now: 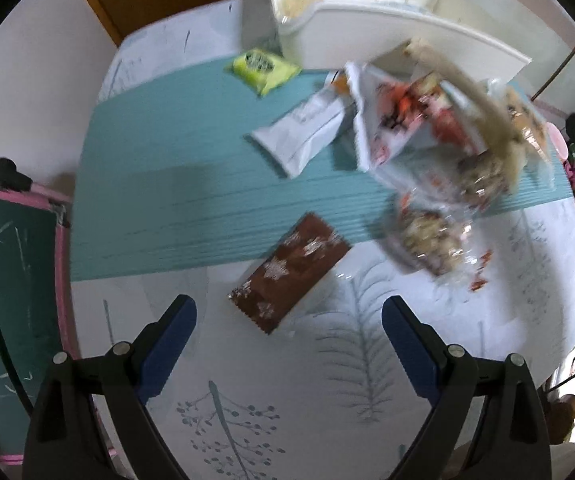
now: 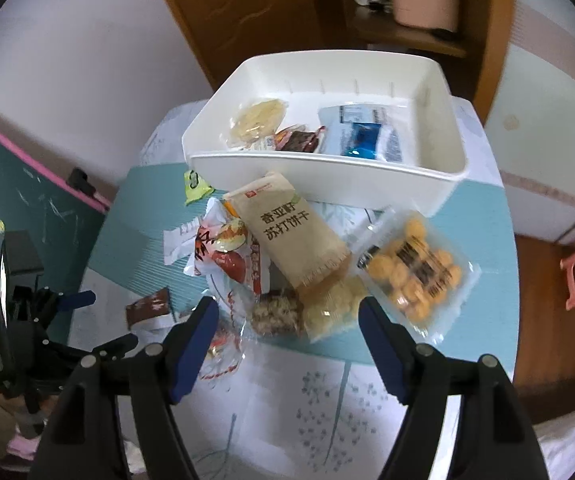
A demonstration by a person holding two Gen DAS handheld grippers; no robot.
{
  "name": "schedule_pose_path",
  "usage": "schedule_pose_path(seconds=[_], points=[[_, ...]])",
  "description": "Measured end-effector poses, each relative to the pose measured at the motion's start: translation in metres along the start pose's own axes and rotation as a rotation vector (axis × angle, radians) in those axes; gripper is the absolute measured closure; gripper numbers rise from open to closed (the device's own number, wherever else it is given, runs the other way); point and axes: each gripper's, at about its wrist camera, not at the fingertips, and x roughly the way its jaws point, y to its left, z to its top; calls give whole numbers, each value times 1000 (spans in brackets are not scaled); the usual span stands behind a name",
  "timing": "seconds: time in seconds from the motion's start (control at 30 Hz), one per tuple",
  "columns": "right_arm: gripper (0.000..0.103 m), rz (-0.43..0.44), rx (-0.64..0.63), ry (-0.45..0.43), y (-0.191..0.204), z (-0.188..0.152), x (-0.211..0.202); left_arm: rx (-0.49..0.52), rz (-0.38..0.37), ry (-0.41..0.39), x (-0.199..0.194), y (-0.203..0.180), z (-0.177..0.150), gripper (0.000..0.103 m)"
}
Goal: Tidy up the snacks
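Hovering wide apart, empty: left gripper (image 1: 289, 314) over brown packet (image 1: 289, 271) | right gripper (image 2: 287, 314) parted, empty, near cracker pack (image 2: 289, 229) | bin (image 2: 327, 170) seemingly part-filled

Smooth white plastic bin (image 2: 327, 176), matt kraft-paper cracker pack (image 2: 291, 228), glossy brown wrapper (image 1: 289, 270), ribbed teal mat (image 1: 175, 208).

1. Left claw (image 1: 289, 316): two black plastic arms, each tipped with a blue pad (image 1: 171, 344) with a ribbed inner face.
2. Round silver screws (image 1: 122, 348) on each arm, two per side.
3. Right claw (image 2: 287, 320): same build, black arms, blue pads (image 2: 193, 344), silver screws (image 2: 152, 349).
4. In the right wrist view, the left claw's black frame shows side-on with a blue fingertip (image 2: 75, 300).
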Motion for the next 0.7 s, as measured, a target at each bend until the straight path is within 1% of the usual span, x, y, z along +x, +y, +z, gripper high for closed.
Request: schedule_pose_path(seconds=[0.17, 0.37, 0.53, 0.6, 0.7], points=[[30, -45, -100, 19, 8, 13, 29, 19, -3, 21, 18, 9, 3, 9], [30, -70, -188, 54, 7, 32, 53, 88, -11, 44, 30, 5, 12, 9], [30, -61, -263, 105, 9, 43, 73, 133, -16, 75, 44, -1, 16, 10], [30, -49, -287, 133, 11, 45, 83, 139, -23, 86, 49, -3, 17, 13], [30, -40, -307, 171, 13, 43, 96, 135, -44, 85, 51, -3, 20, 14]])
